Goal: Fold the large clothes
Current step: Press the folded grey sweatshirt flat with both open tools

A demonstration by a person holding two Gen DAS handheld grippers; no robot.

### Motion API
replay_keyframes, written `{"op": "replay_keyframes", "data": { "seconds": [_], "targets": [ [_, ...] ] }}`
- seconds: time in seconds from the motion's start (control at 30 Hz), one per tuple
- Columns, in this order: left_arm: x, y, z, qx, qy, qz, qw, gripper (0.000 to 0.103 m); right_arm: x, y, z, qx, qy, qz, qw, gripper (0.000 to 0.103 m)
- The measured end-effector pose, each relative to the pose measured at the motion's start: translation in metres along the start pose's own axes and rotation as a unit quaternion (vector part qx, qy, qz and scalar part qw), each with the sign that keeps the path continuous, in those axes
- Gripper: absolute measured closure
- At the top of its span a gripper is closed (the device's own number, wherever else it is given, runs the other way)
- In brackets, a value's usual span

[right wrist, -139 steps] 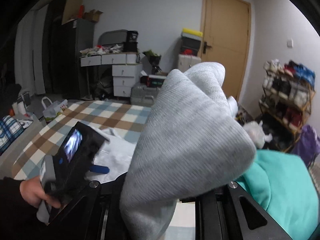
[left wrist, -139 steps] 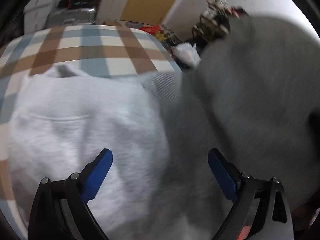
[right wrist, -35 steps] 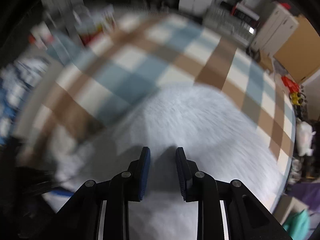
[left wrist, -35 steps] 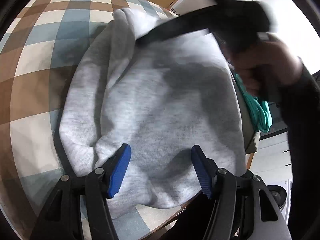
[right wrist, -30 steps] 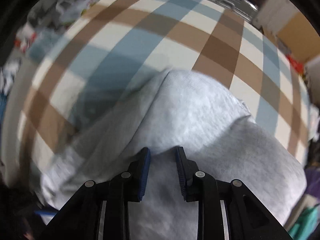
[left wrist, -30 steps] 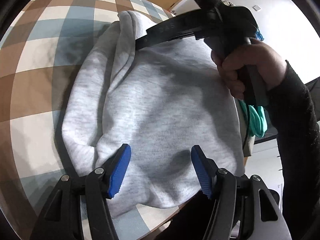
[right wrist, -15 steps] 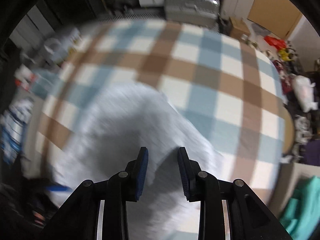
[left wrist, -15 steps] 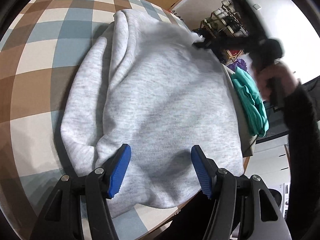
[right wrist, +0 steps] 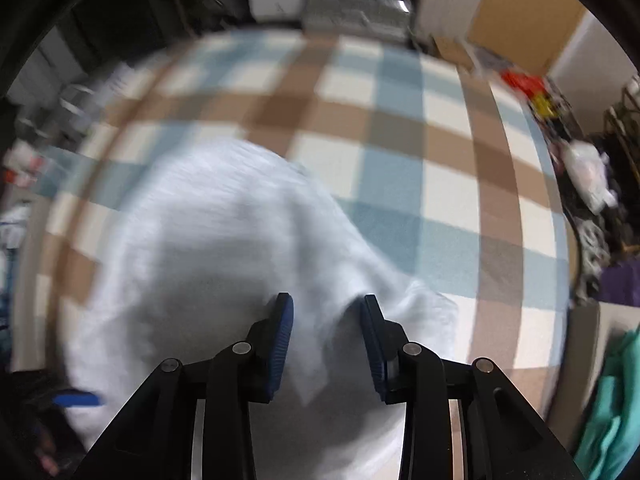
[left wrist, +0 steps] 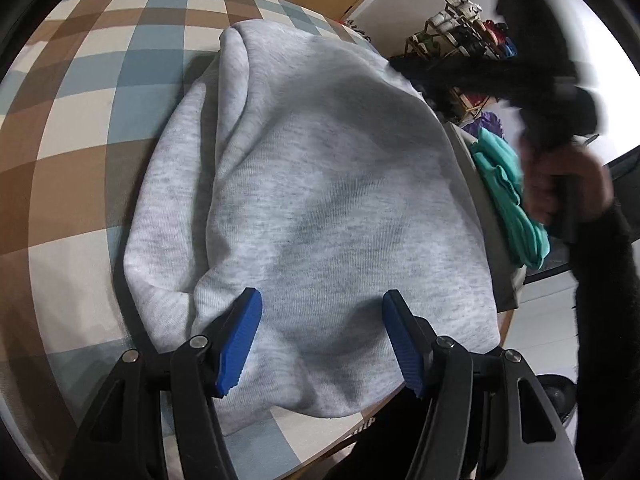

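A light grey sweatshirt [left wrist: 320,200] lies folded in a bundle on the checked tablecloth [left wrist: 80,80]. My left gripper [left wrist: 320,340] is open and empty, hovering just above the bundle's near edge. My right gripper [right wrist: 326,344] is open and empty above the same sweatshirt [right wrist: 200,248]; that view is blurred by motion. In the left wrist view the right gripper [left wrist: 532,80] shows blurred at the upper right, held in a hand, off the cloth.
A teal garment [left wrist: 508,196] lies in a box beside the table's right edge, also in the right wrist view [right wrist: 608,400]. A shoe rack [left wrist: 460,40] stands behind. The table's near edge [left wrist: 340,432] runs below the sweatshirt.
The right gripper lifted off the sweatshirt and swung right and away, opening slightly wider. The left gripper stays still and open. The sweatshirt has not moved.
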State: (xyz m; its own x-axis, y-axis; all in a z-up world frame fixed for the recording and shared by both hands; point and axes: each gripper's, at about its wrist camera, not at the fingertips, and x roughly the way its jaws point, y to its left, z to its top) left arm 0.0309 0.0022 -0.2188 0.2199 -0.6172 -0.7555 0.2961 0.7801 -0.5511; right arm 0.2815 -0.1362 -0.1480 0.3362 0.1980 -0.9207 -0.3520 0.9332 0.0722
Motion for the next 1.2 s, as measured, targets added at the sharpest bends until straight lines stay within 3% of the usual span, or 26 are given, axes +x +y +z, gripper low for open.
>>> {"op": "replay_keyframes", "data": {
  "seconds": [0.03,0.1,0.17,0.27,0.33,0.5,0.6,0.7,0.73,0.83,0.93,1.0,1.1,1.2],
  "targets": [
    [0.000,-0.001,0.000,0.005,0.000,0.004,1.0000,0.045,-0.011,0.009,-0.001,-0.012,-0.013,0.034,0.999,0.068],
    [-0.002,-0.002,-0.002,0.008,0.000,0.009,0.9999,0.045,-0.024,0.027,-0.002,-0.040,-0.016,0.023,0.999,0.057],
    [-0.002,-0.005,-0.003,0.011,-0.002,0.014,0.9998,0.045,-0.013,0.049,-0.004,-0.081,0.026,-0.014,0.996,0.056],
    [0.000,-0.004,-0.004,0.011,-0.007,0.014,0.9998,0.045,0.022,0.064,-0.014,-0.129,0.087,-0.037,0.987,0.052],
    [0.001,-0.005,-0.004,0.014,-0.008,0.018,0.9997,0.045,0.040,0.062,-0.025,-0.145,0.082,-0.042,0.985,0.044],
    [-0.001,-0.003,-0.007,0.015,-0.001,0.016,0.9997,0.045,0.051,0.049,-0.027,-0.106,0.053,-0.026,0.993,0.039],
    [0.000,-0.003,-0.006,0.012,-0.002,0.012,0.9999,0.045,0.040,0.054,-0.027,-0.112,0.045,-0.031,0.992,0.041],
    [0.006,-0.007,-0.005,0.015,-0.005,0.016,0.9997,0.045,0.011,0.054,-0.025,-0.119,0.024,0.009,0.993,0.066],
    [0.006,-0.008,-0.005,0.015,-0.005,0.018,0.9997,0.045,-0.010,0.049,-0.028,-0.102,0.018,0.047,0.994,0.066],
    [0.007,-0.010,-0.006,0.013,-0.006,0.019,0.9997,0.045,-0.056,0.047,-0.041,-0.086,0.001,0.075,0.994,0.064],
    [0.008,-0.011,-0.006,0.007,-0.005,0.020,0.9998,0.045,-0.078,0.047,-0.065,-0.079,0.029,0.113,0.990,0.067],
    [0.008,-0.013,-0.005,0.006,-0.005,0.022,0.9997,0.045,-0.073,0.045,-0.079,-0.078,0.053,0.119,0.988,0.068],
    [0.009,-0.016,-0.004,0.013,-0.002,0.028,0.9995,0.045,-0.029,0.040,-0.101,-0.065,0.109,0.082,0.988,0.069],
    [0.008,-0.017,-0.003,0.015,-0.005,0.035,0.9993,0.045,0.008,0.022,-0.108,-0.004,0.105,0.113,0.988,0.069]
  ]
}}
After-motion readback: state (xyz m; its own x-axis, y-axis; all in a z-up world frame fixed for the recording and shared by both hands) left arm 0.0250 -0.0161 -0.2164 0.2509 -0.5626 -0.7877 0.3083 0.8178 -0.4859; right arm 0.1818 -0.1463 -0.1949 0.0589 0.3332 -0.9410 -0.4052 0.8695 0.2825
